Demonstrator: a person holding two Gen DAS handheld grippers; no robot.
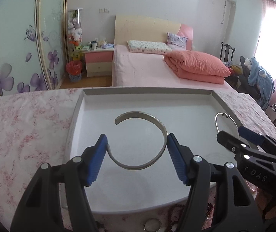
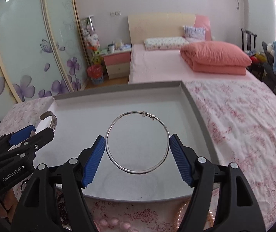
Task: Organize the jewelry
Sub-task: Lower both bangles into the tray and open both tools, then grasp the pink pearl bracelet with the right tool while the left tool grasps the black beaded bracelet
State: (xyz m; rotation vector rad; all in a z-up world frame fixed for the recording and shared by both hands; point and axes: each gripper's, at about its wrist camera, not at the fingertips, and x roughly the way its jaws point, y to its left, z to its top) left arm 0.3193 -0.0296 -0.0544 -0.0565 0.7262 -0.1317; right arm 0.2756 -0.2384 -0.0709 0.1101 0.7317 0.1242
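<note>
Open cuff bangle (image 1: 143,141) spans the left gripper (image 1: 136,145), pinched between its blue pads above the white tray (image 1: 91,104). The thin wire bangle (image 2: 138,142) is likewise clamped across the right gripper (image 2: 138,147), over the same tray.

Our left gripper (image 1: 137,142) above the grey tray (image 1: 147,92), blue pads pinching an open cuff bangle (image 1: 163,127), our right gripper (image 2: 137,142) beside it over the tray, pads clamping a thin wire bangle (image 2: 165,127)

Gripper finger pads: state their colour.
Blue, ribbed pads on black arms, clearest in the right wrist view, around the thin bangle.
</note>
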